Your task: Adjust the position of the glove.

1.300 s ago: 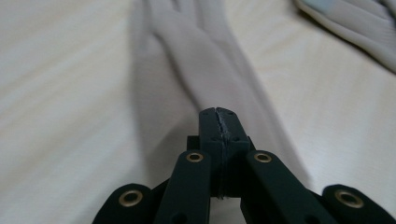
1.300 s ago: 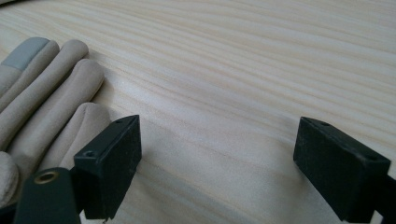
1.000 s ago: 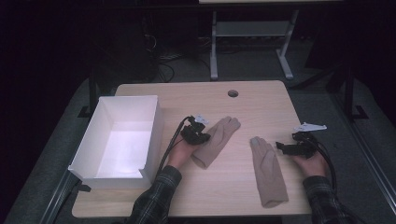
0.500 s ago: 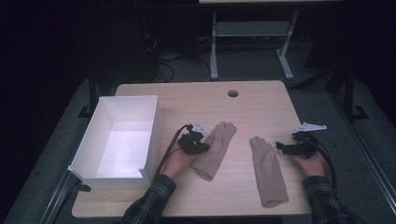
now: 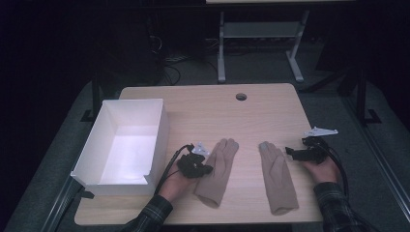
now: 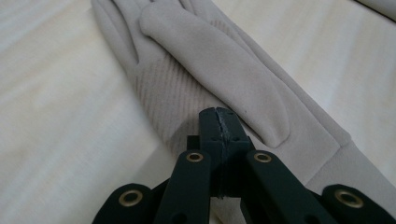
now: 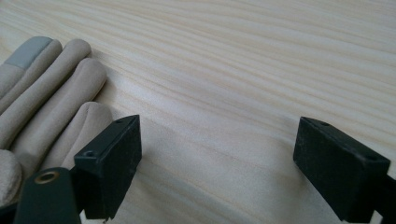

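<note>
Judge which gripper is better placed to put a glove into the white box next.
Left. The left gripper is shut on the left glove beside the white box. The right gripper stands open and empty, by the other glove, farther away.

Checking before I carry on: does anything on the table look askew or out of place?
Slightly. The left glove lies tilted, fingers leaning toward the right glove, which lies nearly straight. The left tool is shut at its edge. The white box sits squarely; nothing looks damaged.
</note>
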Demonstrator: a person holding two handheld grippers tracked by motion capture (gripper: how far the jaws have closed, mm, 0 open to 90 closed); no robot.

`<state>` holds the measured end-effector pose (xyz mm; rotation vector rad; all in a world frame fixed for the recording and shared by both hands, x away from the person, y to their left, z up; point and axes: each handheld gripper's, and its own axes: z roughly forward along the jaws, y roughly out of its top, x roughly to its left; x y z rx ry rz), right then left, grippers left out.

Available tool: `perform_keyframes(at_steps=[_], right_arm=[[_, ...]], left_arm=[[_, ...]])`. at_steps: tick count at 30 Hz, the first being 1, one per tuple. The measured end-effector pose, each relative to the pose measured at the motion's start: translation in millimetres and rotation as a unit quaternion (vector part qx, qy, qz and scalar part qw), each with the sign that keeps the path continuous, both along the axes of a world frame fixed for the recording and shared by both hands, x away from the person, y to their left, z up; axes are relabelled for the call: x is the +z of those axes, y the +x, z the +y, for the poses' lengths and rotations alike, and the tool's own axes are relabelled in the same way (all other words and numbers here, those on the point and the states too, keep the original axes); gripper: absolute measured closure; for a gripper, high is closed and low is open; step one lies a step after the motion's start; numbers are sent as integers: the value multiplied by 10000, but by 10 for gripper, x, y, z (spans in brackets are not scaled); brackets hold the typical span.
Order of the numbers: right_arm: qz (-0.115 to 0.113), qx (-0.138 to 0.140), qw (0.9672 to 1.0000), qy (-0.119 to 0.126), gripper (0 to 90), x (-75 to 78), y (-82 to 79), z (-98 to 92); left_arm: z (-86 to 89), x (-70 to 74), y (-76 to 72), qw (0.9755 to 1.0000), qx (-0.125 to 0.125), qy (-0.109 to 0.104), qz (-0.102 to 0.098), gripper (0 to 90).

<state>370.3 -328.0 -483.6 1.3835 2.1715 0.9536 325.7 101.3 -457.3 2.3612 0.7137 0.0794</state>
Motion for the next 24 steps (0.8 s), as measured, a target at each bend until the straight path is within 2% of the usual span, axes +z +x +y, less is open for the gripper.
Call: perform_keyframes(at_steps=[4, 6, 7, 9, 15, 20, 24], right_arm=[[-2, 0, 10000, 0, 148, 0, 0, 0], [-1, 0, 10000, -2, 149, 0, 0, 0], [-2, 0, 10000, -1, 149, 0, 0, 0], [4, -7, 10000, 1, 149, 0, 0, 0], [0, -7, 10000, 1, 149, 0, 1, 0], [2, -9, 10000, 2, 149, 0, 1, 1], [1, -10, 10000, 0, 149, 0, 1, 0]], left_arm=[[-5, 30, -24, 10000, -16, 33, -18, 892], [-15, 58, -1, 9999, 54, -39, -78, 811], [-10, 94, 43, 9997, 146, -104, -157, 780], [-3, 110, 109, 9992, 313, -145, -184, 716], [24, 112, 262, 9980, 515, -169, -323, 599], [10, 62, 319, 9980, 549, -226, -228, 562], [-24, 10, 307, 9984, 518, -63, -226, 545]])
